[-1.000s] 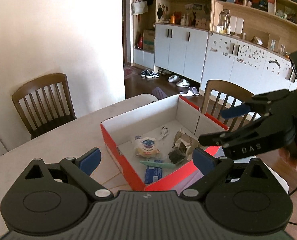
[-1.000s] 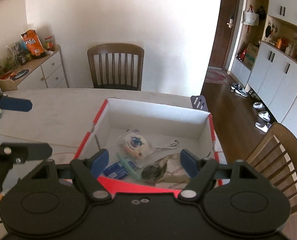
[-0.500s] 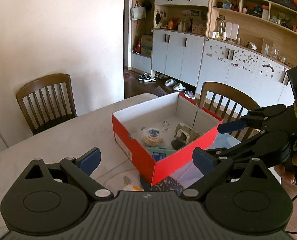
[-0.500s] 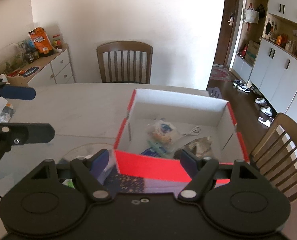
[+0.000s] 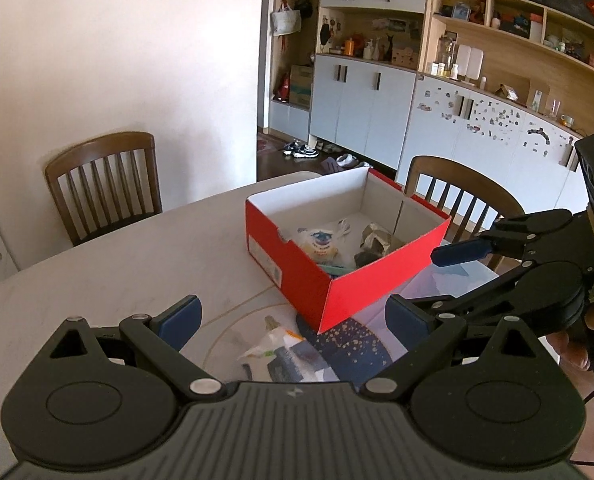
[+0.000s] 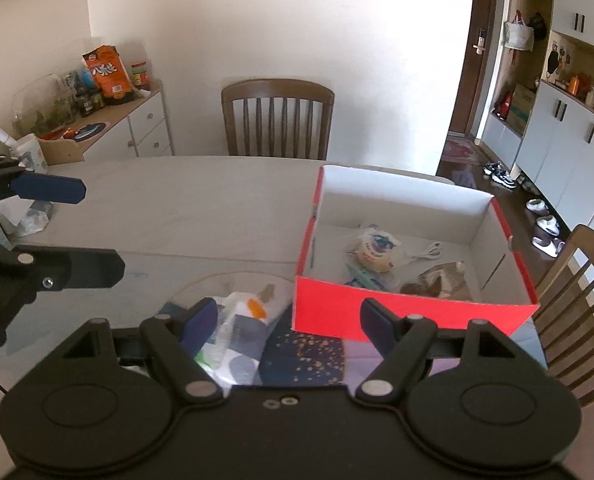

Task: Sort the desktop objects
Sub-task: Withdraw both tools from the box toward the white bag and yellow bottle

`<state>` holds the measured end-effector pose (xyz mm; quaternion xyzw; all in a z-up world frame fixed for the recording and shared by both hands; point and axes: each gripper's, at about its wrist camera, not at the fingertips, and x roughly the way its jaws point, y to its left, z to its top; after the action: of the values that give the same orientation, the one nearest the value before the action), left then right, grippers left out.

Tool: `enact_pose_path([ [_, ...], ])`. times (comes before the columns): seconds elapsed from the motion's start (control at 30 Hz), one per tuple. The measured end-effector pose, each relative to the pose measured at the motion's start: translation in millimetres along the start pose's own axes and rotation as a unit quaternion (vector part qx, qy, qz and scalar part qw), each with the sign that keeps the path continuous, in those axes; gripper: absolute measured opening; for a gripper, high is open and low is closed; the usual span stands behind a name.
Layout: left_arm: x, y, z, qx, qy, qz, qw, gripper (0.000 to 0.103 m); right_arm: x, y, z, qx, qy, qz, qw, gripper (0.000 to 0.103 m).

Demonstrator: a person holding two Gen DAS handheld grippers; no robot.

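A red cardboard box with a white inside stands on the table. It holds a round snack packet, a white cable, a crumpled brown wrapper and a green pen-like item. A clear plastic packet with an orange mark lies on a dark placemat in front of the box. My left gripper is open and empty above the packet. My right gripper is open and empty, near the box's front wall; it also shows in the left wrist view.
Wooden chairs stand at the far side and the right side of the pale table. A sideboard with snack bags is at the left. Tissue packs lie at the table's left edge.
Both grippers have pulled back and up from over the box. The box now sits farther off, and the placemat and plastic packet have come into view below.
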<state>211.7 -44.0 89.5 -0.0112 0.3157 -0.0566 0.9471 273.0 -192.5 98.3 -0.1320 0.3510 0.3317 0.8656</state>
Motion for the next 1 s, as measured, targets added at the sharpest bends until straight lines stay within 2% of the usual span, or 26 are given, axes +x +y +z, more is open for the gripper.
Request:
enact_pose_path([
  [0.33,-12,14,-30,-0.028,0.001,0.013,0.9995,0.099,9,20,-10,0.004,0.008,0.006,1.0,0.078],
  [0.53,-17,12,-51,-0.019,0.002,0.021,0.9996,0.099,14,26,-14,0.009,0.013,0.009,1.0,0.079],
  [0.67,-19,7,-67,-0.012,-0.003,0.024,0.9996,0.103,21,31,-18,0.006,0.017,0.007,1.0,0.079],
  [1.0,-12,12,-99,-0.039,0.022,0.032,0.9985,0.103,40,42,-26,0.004,0.034,0.013,0.999,0.079],
])
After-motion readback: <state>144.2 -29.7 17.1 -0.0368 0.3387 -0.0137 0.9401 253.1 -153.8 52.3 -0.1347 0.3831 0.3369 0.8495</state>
